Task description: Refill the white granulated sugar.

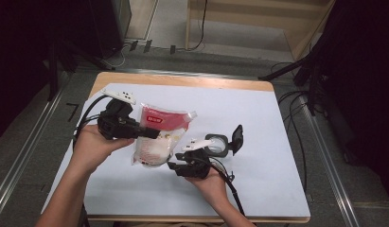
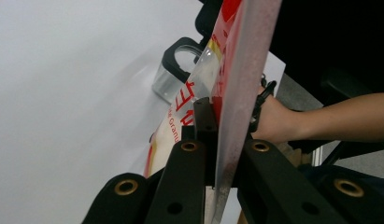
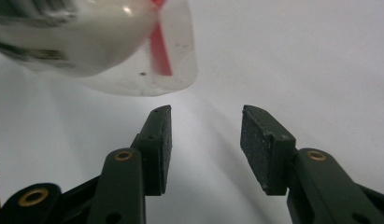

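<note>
A clear pouch with a red label and white grains [image 1: 160, 135] hangs above the white table [image 1: 258, 118]. My left gripper [image 1: 152, 134] is shut on the pouch's left edge; in the left gripper view the pouch [image 2: 236, 84] stands edge-on between the jaws. My right gripper [image 1: 175, 165] sits just below and right of the pouch's bottom, open with nothing between its pads [image 3: 162, 140]. The pouch's rounded bottom corner [image 3: 133, 46] hangs a little beyond those pads. A clear container with a black hinged lid [image 1: 223, 144] stands open to the right of the pouch.
The container [image 2: 173, 70] sits on the white table beyond the pouch. Cables trail from both grippers toward the table's near and left edges. The floor around the table holds black stands and more cables [image 1: 296, 104].
</note>
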